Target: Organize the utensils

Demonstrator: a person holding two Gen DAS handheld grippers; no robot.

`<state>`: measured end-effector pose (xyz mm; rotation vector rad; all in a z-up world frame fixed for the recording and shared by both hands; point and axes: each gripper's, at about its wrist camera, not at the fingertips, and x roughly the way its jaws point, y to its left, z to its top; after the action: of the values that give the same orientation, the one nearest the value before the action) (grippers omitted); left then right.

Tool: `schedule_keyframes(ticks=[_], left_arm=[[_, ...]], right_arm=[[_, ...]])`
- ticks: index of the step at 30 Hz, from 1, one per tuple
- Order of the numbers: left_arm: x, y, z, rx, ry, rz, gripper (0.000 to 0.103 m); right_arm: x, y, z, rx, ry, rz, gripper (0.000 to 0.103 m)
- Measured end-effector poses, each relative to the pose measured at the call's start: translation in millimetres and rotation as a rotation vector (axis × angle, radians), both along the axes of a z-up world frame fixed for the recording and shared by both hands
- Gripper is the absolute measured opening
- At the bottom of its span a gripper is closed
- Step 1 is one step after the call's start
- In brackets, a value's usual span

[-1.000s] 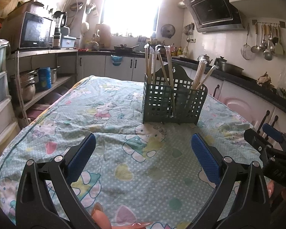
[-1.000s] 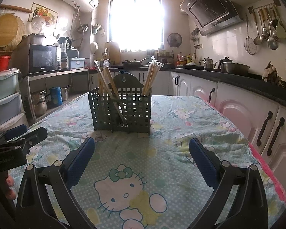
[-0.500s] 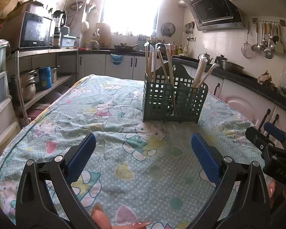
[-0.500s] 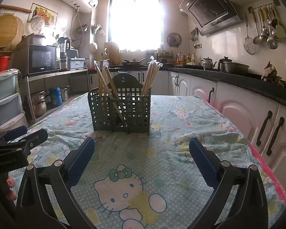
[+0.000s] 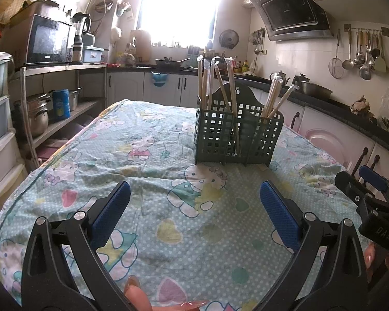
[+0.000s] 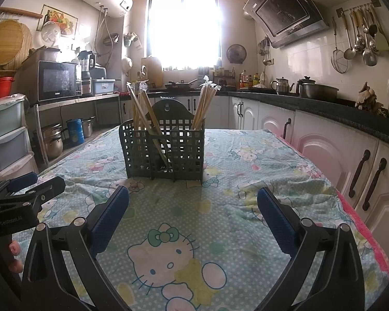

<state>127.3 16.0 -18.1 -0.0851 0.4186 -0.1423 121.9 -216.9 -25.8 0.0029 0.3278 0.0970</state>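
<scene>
Standing upright near the middle of the table, a dark green lattice caddy [image 5: 238,134] holds wrapped chopsticks [image 5: 215,83] in its compartments: one bundle leans in the section on the left of the left wrist view, a second bundle [image 5: 275,96] leans in the section on the right. A cartoon-cat tablecloth [image 5: 147,171] covers the table beneath it. Left gripper [image 5: 194,207]: blue-padded fingers [image 5: 111,212] spread wide, holding nothing, well short of the caddy. Right gripper [image 6: 193,210]: fingers [image 6: 275,217] likewise wide apart and empty, the caddy ahead between them in its own view. Each gripper appears at the edge of the other's view. Kitchen counters [image 6: 324,108] line the walls behind.
</scene>
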Motion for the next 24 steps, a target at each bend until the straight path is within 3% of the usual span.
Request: schedule_keyframes(ticks=[24], left_arm=[[0.2,0.0,-1.8,0.006,0.006,-0.009,0.092]], right_arm=[[1.1,0.3,-1.9,0.006,0.007,0.006,0.097]])
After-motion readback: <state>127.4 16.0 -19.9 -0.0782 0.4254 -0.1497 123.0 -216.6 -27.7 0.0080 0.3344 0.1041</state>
